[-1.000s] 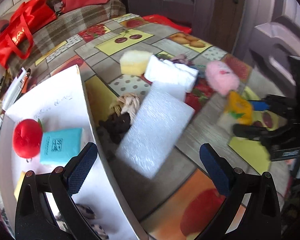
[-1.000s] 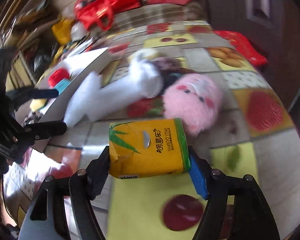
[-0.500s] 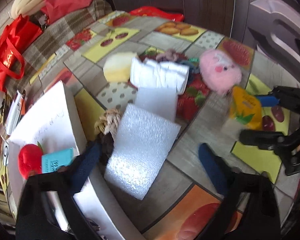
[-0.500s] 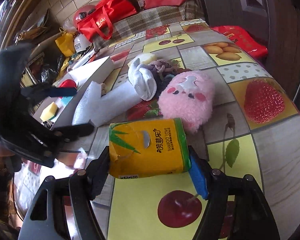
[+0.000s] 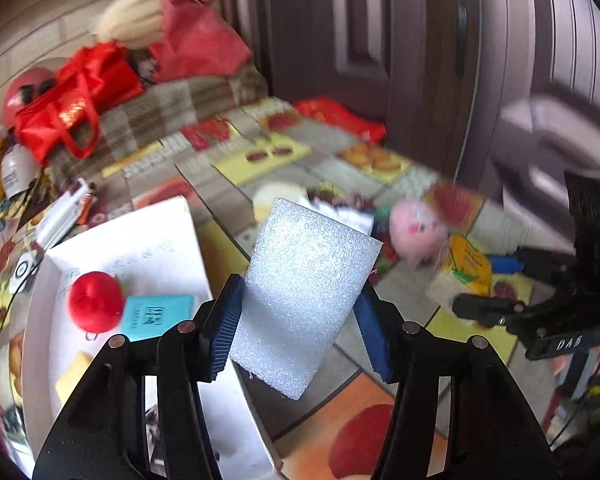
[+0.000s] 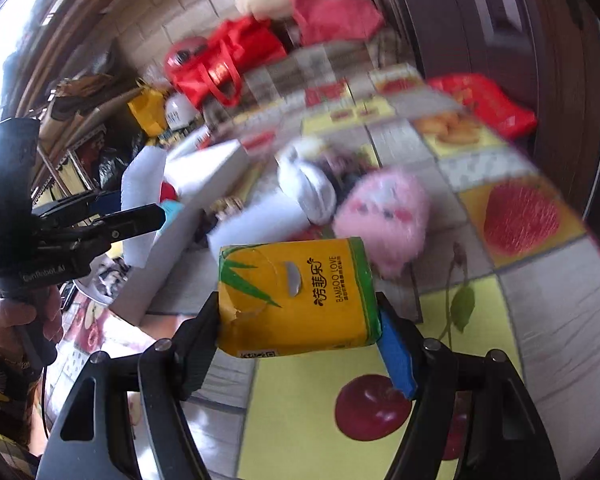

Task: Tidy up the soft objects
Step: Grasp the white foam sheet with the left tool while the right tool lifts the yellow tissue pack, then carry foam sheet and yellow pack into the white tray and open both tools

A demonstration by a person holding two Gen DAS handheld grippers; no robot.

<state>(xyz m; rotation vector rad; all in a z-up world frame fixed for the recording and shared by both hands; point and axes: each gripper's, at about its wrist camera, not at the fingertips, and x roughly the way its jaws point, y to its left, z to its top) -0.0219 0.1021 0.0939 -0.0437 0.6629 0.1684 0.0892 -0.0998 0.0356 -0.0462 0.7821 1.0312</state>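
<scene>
Foam sheet [image 5: 306,300] sits gripped in the left gripper [image 5: 300,316], whose jaws have just been closing, long axis toward upper right; white box [image 5: 112,248] lies lower left. Right gripper [image 6: 300,332] clamps the tissue pack [image 6: 296,296].

I'm reading "BAMBOO LOVE" beside Chinese characters on the yellow tissue pack [image 6: 296,296]. I'm making out "GenRobot.AI" on the left gripper [image 6: 112,224]'s body, blurred. White letters on the right gripper [image 5: 496,284]'s body are looking like "DAS".
</scene>
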